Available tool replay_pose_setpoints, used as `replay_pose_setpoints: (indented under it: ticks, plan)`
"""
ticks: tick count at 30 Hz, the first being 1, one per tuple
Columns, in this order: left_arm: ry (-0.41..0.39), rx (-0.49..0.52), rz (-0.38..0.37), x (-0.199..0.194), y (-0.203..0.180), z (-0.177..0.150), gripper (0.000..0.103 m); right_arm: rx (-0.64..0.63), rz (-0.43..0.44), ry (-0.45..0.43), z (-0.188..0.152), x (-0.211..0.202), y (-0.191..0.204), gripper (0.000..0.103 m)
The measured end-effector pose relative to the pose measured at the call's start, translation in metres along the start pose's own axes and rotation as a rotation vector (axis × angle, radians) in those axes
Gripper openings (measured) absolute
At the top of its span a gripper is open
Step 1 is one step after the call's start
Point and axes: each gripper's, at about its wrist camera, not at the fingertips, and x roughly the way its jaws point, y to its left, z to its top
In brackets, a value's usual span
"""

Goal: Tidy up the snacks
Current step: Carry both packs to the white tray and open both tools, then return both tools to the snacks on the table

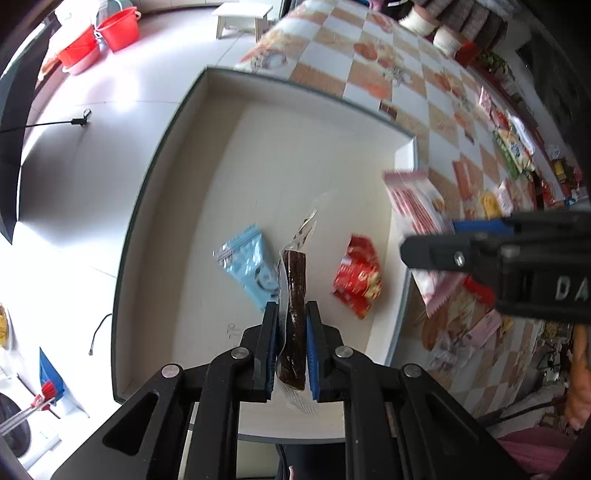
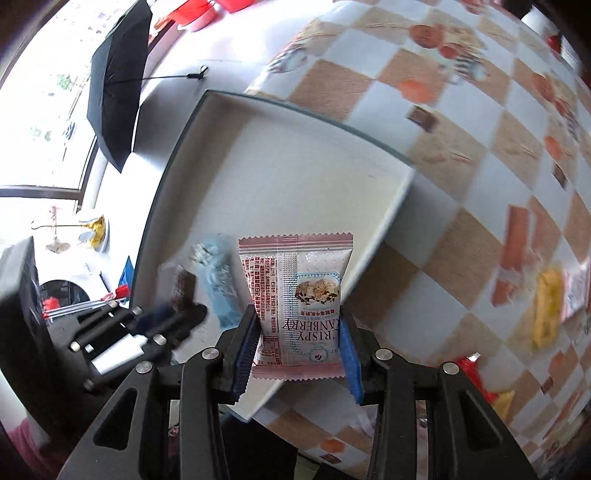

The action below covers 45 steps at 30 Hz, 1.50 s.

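Observation:
My left gripper (image 1: 291, 314) is shut on a brown snack stick in a clear wrapper (image 1: 294, 280) and holds it above the white tray (image 1: 207, 155). A light blue packet (image 1: 249, 264) and a red packet (image 1: 358, 275) lie in the tray. My right gripper (image 2: 299, 332) is shut on a pink cranberry crisp packet (image 2: 295, 291) above the tray's right edge (image 2: 400, 192). The right gripper also shows in the left wrist view (image 1: 428, 240) with the pink packet (image 1: 417, 210). The left gripper shows blurred in the right wrist view (image 2: 177, 314).
The tray sits on a checkered tablecloth (image 1: 369, 48). Several loose snack packets (image 1: 513, 151) lie on the cloth at the right, also in the right wrist view (image 2: 546, 306). A black umbrella (image 2: 118, 81), red buckets (image 1: 118, 29) and a white stool (image 1: 243, 16) stand on the floor beyond.

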Motion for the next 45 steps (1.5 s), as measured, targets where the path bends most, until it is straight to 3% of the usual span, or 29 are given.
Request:
replay_pose_setpoints:
  ticks: [1, 2, 3, 4, 5, 8, 14, 21, 25, 28, 30, 33, 38, 41, 43, 45]
  plan:
    - [0.012, 0.007, 0.018, 0.003, -0.001, -0.002, 0.017, -0.004, 0.002, 0.010, 0.002, 0.004, 0.002, 0.045]
    - [0.020, 0.015, 0.031, 0.005, -0.001, -0.002, 0.027, -0.006, 0.002, 0.025, 0.005, 0.008, 0.004, 0.045]
    - [0.025, 0.025, 0.045, 0.007, -0.003, -0.003, 0.050, -0.005, -0.005, 0.043, 0.007, 0.012, 0.004, 0.058]
    - [0.022, 0.029, 0.059, 0.006, -0.004, -0.004, 0.063, 0.000, -0.013, 0.054, 0.008, 0.015, 0.004, 0.090]
    - [0.011, 0.028, 0.068, 0.005, -0.004, -0.004, 0.079, 0.005, -0.023, 0.060, 0.007, 0.017, 0.002, 0.103]
    - [-0.005, 0.041, 0.053, 0.001, -0.008, -0.004, 0.080, 0.035, -0.043, 0.068, -0.001, 0.017, -0.013, 0.103]
    - [-0.031, 0.154, 0.049, -0.007, -0.037, 0.001, 0.080, 0.176, -0.109, 0.057, -0.048, 0.000, -0.086, 0.103]
    - [-0.028, 0.500, 0.015, -0.009, -0.117, -0.016, 0.080, 0.543, -0.131, 0.043, -0.148, -0.005, -0.209, 0.103]
    - [0.019, 0.728, 0.014, 0.006, -0.171, -0.033, 0.080, 0.716, -0.109, 0.076, -0.208, 0.008, -0.253, 0.103]
    - [0.049, 0.792, 0.067, 0.024, -0.199, -0.035, 0.080, 0.793, -0.085, 0.098, -0.243, 0.018, -0.268, 0.103]
    - [0.063, 0.797, 0.064, 0.033, -0.211, -0.029, 0.080, 0.827, -0.059, 0.106, -0.257, 0.024, -0.273, 0.103]
    - [0.022, 0.863, 0.128, 0.045, -0.234, -0.021, 0.080, 0.824, -0.065, 0.108, -0.269, 0.028, -0.272, 0.103]
    - [-0.079, 1.172, 0.246, 0.071, -0.279, -0.032, 0.080, 0.787, -0.079, 0.109, -0.286, 0.031, -0.267, 0.103]
    - [-0.076, 1.269, 0.254, 0.088, -0.295, -0.035, 0.080, 0.779, -0.082, 0.107, -0.297, 0.034, -0.261, 0.103]
    - [-0.066, 1.272, 0.272, 0.100, -0.306, -0.032, 0.080, 0.772, -0.088, 0.103, -0.312, 0.037, -0.254, 0.103]
    - [-0.069, 1.188, 0.263, 0.105, -0.308, -0.018, 0.086, 0.769, -0.094, 0.100, -0.319, 0.034, -0.256, 0.103]
